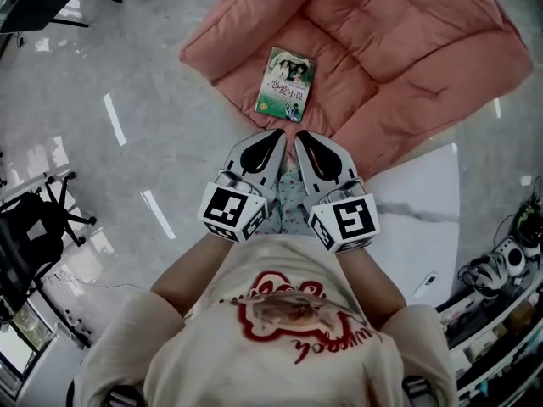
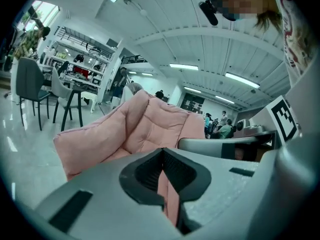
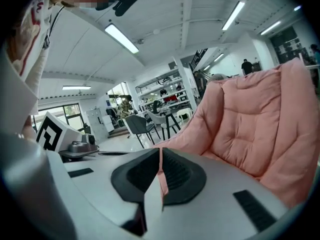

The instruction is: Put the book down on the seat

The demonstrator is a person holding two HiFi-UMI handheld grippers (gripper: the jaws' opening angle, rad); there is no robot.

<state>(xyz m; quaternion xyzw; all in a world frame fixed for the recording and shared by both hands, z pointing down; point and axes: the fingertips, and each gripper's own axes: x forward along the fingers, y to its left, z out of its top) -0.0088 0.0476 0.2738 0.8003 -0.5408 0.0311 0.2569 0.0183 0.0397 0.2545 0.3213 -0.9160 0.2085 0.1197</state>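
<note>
A small book with a green illustrated cover (image 1: 286,84) lies flat on the front part of the pink padded seat (image 1: 399,49), free of both grippers. My left gripper (image 1: 273,140) and right gripper (image 1: 302,141) hang side by side close to my chest, a short way in front of the book and clear of the cushion. Each one's jaws are shut with nothing between them. The pink seat (image 2: 145,124) fills the middle of the left gripper view beyond the shut left gripper (image 2: 163,154). In the right gripper view the seat (image 3: 250,129) rises behind the shut right gripper (image 3: 160,156).
The cushion rests on a glossy grey floor (image 1: 127,142). A white marble-look board (image 1: 424,219) lies at my right, black chairs (image 1: 34,227) at the left, and cluttered shelves with headsets (image 1: 501,270) at the far right. Chairs, tables and people (image 2: 30,84) stand farther back.
</note>
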